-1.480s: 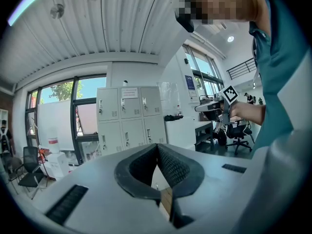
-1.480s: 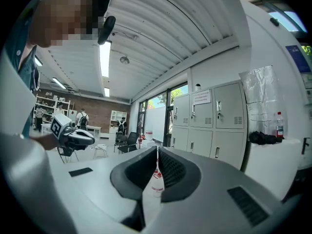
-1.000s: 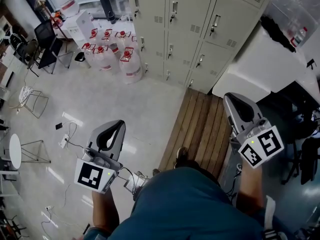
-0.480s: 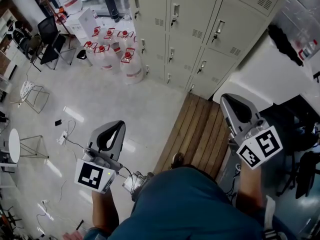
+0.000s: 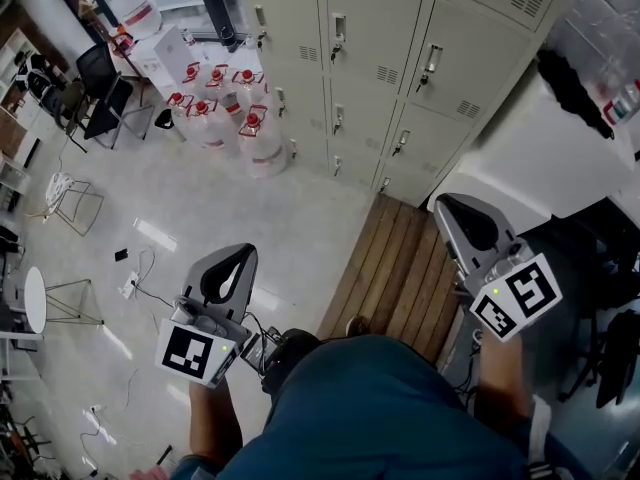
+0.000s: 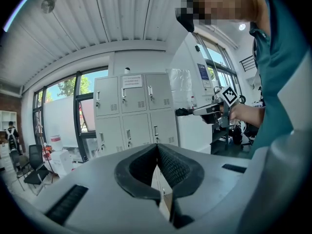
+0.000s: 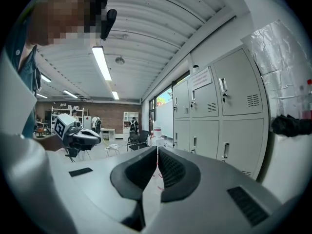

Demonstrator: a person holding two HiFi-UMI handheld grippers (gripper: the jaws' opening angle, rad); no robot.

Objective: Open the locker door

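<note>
A bank of grey metal lockers [image 5: 380, 48] stands ahead, all doors closed, each with a small latch handle [image 5: 431, 60]. Both grippers hang in the air well short of them, above the floor. My left gripper [image 5: 240, 252] is shut with nothing between its jaws. My right gripper [image 5: 444, 204] is shut and empty too, over a wooden platform. In the left gripper view the lockers [image 6: 131, 111] are straight ahead past my left gripper [image 6: 157, 145], with the right gripper [image 6: 204, 111] off to the side. In the right gripper view the lockers [image 7: 219, 111] lie to the right of my right gripper [image 7: 157, 148].
Several big water bottles [image 5: 215, 103] stand left of the lockers. A slatted wooden platform [image 5: 395, 268] lies before the lockers. A white unit [image 5: 530, 138] stands at the right. Chairs [image 5: 95, 88], a wire stool [image 5: 60, 203] and floor cables [image 5: 135, 273] are at the left.
Both grippers have advanced toward the lockers together with the person, still shut. The lockers now sit a little lower and nearer in the head view.
</note>
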